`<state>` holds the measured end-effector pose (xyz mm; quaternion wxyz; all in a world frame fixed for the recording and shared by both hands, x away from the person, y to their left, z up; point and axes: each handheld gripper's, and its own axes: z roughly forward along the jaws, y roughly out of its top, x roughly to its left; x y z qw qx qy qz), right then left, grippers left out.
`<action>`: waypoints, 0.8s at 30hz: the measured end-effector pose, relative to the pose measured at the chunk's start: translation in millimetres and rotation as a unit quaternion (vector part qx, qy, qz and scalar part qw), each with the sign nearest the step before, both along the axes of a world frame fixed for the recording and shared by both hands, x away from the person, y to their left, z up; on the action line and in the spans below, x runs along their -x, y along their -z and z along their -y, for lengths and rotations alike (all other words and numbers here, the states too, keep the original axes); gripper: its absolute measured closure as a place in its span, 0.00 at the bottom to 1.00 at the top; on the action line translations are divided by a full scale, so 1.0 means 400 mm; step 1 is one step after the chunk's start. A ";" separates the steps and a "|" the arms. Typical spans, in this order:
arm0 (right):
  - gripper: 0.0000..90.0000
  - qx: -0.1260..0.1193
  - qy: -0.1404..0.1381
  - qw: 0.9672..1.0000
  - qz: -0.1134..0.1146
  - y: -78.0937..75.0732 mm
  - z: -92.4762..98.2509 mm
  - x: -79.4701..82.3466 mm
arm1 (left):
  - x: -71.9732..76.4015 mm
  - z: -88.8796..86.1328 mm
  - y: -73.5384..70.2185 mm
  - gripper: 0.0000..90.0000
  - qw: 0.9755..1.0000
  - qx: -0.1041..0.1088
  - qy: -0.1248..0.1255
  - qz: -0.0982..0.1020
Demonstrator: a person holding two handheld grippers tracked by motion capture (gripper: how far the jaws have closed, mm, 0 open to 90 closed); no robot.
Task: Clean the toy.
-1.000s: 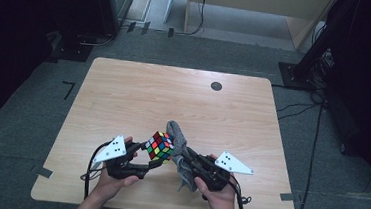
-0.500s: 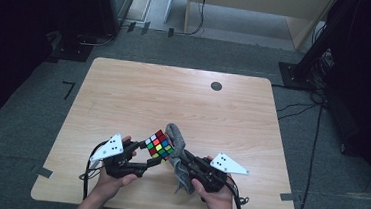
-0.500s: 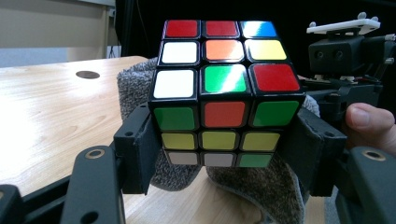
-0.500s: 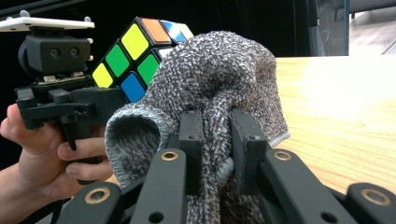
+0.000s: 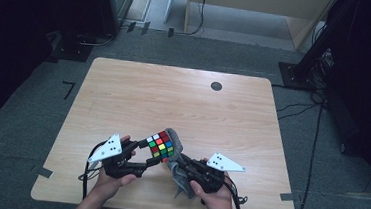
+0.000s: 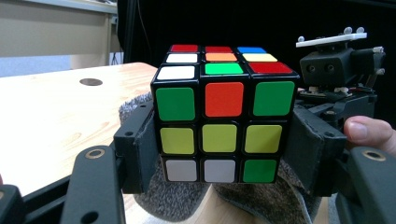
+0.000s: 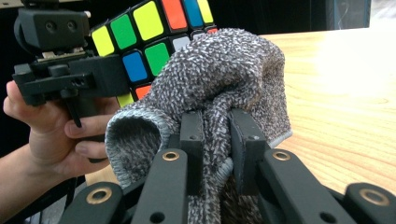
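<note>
Light wooden desk (image 5: pixel 183 104) with rounded corners on grey carpet floor (image 5: pixel 36 123), small dark round disc (image 5: pixel 216 86) near the desk's far edge, pale wooden cabinet (image 5: pixel 261 12) beyond the desk, black stand base (image 5: pixel 296 73) and cables (image 5: pixel 317 125) right of the desk, dark surroundings on both sides

No readable text, label, brand, number or sign anywhere. Puzzle cube (image 6: pixel 224 119): plain colour stickers, no logo on them. Grey knit cloth (image 7: pixel 219 79) against cube: unmarked. Wooden table (image 5: pixel 174 98) under cube: no lettering.
</note>
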<state>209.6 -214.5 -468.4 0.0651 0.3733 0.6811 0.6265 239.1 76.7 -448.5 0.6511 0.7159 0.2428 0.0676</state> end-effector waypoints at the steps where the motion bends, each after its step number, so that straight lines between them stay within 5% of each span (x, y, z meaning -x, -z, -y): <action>1: 0.87 0.001 -0.001 1.000 -0.001 0.000 -0.001 0.000 | 0.002 0.001 -0.001 0.38 1.000 -0.006 -0.002 0.005; 5: 0.87 0.014 0.006 1.000 0.008 -0.007 0.008 -0.002 | 0.009 0.010 -0.007 0.38 0.999 -0.043 -0.015 0.030; 8: 0.87 -0.009 0.037 0.999 0.026 -0.029 0.030 0.002 | 0.015 0.025 -0.002 0.38 0.995 -0.088 -0.026 0.049; 10: 0.87 0.006 0.060 0.997 0.052 -0.052 0.031 0.015 | 0.022 0.046 0.008 0.38 0.989 -0.128 -0.036 0.062; 13: 0.86 0.055 0.069 0.990 0.108 -0.089 0.002 0.043 | 0.043 0.091 0.020 0.38 0.975 -0.196 -0.043 0.094; 16: 0.86 0.094 0.044 0.986 0.133 -0.105 -0.040 0.064 | 0.062 0.123 0.025 0.38 0.969 -0.219 -0.033 0.110; 19: 0.86 0.119 0.040 0.984 0.125 -0.092 -0.051 0.061 | 0.070 0.127 0.020 0.38 0.967 -0.224 -0.029 0.119; 23: 0.87 0.115 0.101 0.984 0.086 -0.081 -0.004 0.037 | 0.062 0.110 0.012 0.38 0.973 -0.201 -0.030 0.109; 24: 0.87 0.108 0.107 0.985 0.080 -0.080 0.004 0.035 | 0.060 0.108 0.011 0.38 0.973 -0.201 -0.031 0.108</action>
